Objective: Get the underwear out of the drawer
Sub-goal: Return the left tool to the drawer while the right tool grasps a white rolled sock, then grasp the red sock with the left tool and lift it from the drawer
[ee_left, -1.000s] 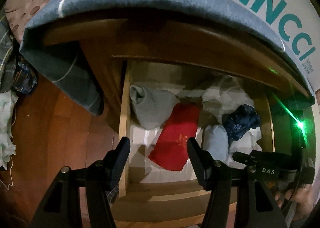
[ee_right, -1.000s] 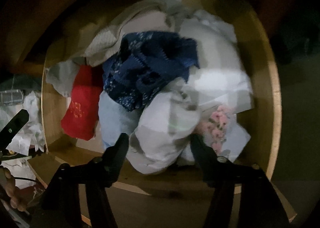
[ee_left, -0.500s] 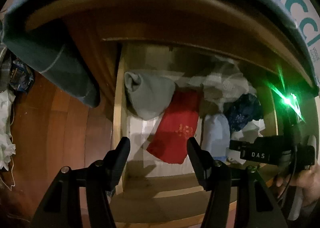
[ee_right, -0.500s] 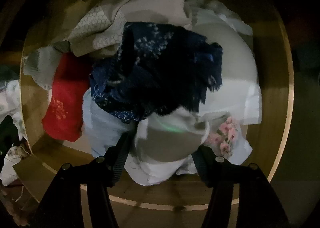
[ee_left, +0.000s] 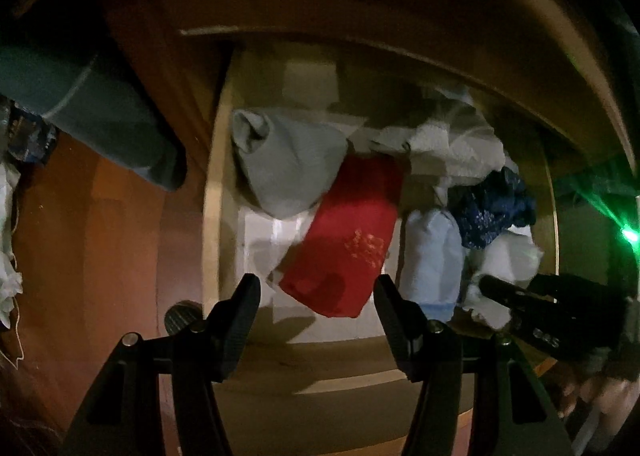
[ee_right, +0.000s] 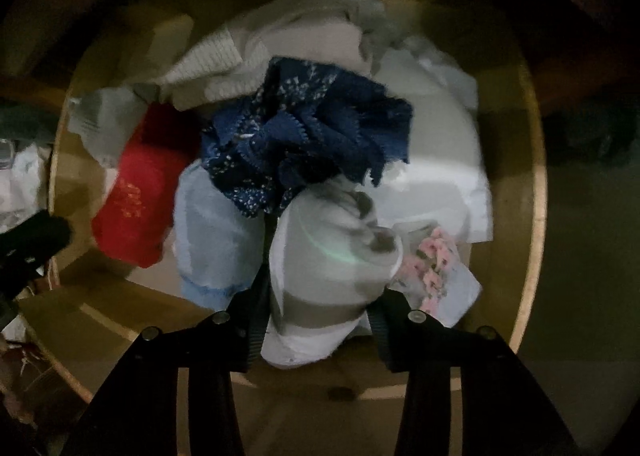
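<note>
Slippage is the likeliest trouble: the right hand-held gripper is closing its jaws around a soft white-and-grey rolled underwear bundle at the drawer's front edge, and a shallow bite could pull only one fold loose, or drag the dark blue lace piece lying against it. The left hand-held gripper hangs half open and empty above the red garment.

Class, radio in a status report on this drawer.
Right gripper closing on white-grey bundle. Left gripper open, over red garment. Navy lace piece overlaps bundle.
</note>
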Available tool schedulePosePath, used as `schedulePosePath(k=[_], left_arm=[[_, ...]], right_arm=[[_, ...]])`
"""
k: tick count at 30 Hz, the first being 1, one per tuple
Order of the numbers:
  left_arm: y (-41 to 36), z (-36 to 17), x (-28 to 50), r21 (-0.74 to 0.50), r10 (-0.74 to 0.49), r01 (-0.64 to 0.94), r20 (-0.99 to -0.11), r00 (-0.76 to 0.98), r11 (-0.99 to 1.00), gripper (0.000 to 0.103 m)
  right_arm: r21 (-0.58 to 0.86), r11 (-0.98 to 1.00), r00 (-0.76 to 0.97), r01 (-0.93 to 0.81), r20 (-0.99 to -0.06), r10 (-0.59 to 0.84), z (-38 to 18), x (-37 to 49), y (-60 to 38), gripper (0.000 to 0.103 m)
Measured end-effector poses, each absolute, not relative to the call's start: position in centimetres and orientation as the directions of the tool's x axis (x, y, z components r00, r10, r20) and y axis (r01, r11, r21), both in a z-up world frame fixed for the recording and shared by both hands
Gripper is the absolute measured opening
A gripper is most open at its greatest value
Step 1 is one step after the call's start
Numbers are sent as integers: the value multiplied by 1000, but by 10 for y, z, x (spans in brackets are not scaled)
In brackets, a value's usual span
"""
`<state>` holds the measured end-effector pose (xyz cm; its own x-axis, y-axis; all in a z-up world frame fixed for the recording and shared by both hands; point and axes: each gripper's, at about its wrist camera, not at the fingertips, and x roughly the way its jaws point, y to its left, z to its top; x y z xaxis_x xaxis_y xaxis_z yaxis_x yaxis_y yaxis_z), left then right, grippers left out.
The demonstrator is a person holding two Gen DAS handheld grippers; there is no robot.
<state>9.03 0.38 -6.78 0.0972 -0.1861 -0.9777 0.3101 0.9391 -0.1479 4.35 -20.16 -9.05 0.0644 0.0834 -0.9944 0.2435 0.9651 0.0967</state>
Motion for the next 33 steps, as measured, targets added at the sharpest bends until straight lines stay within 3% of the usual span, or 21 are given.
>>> schedulePosePath(k=[10, 20, 33], left_arm=[[-18, -89, 95, -188, -202, 320, -979, 11, 929, 71], [-39, -112, 103, -88, -89, 383, -996, -16, 919, 71], [-55, -134, 126, -41, -14, 348, -997, -80, 936, 71]], right_arm=[[207, 944, 178, 259, -970, 164, -62, 10, -231, 41], [250, 931, 178, 268, -962, 207, -61, 14, -232, 41], [259, 929, 183, 265, -959, 215, -64, 15, -230, 42]])
